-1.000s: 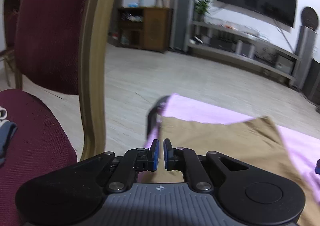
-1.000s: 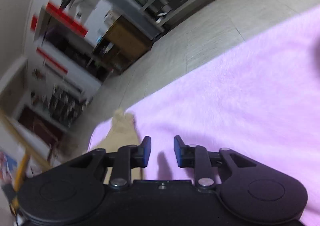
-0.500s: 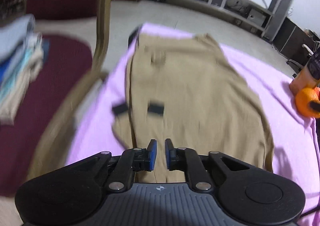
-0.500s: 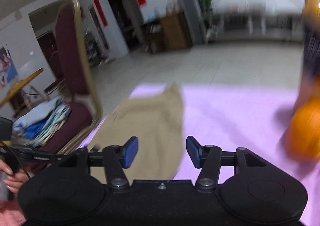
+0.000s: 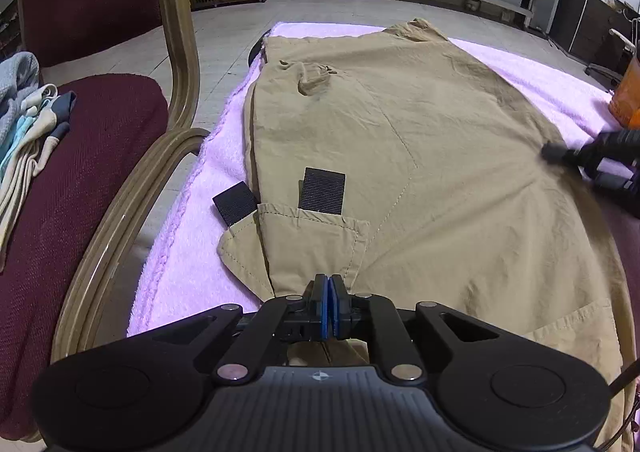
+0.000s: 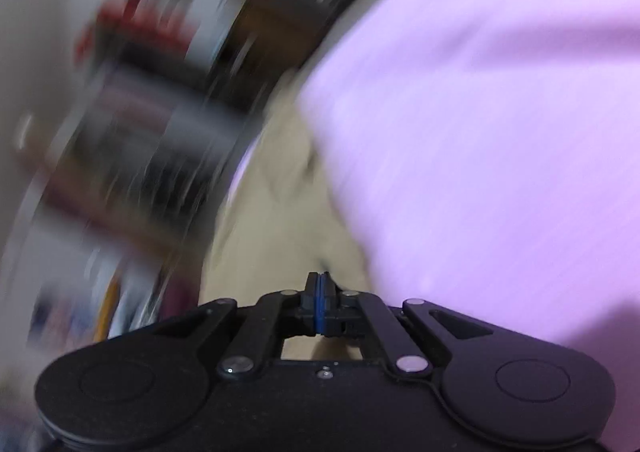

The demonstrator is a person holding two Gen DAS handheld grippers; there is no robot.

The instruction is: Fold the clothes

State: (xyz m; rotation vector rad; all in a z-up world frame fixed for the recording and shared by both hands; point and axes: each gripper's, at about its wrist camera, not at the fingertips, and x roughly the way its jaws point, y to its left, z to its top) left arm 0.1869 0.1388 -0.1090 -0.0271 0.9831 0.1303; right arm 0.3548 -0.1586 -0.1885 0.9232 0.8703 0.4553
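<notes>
My worry: the khaki trousers [image 5: 420, 155] could skid off the fuzzy pink blanket [image 5: 192, 252], since thin woven cotton slides on pile. They lie flat across it, beside a maroon upholstered chair [image 5: 92, 139]. My left gripper [image 5: 330, 306] is clenched at their near hem. The right gripper [image 6: 320, 304] looks clamped on fabric too, though blur hides it.

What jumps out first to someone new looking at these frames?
The tan garment spread across the pink blanket fills the left wrist view, with the left gripper shut at its near edge. A maroon chair holding folded laundry stands left. The right wrist view is heavily motion-blurred; the right gripper is shut.
</notes>
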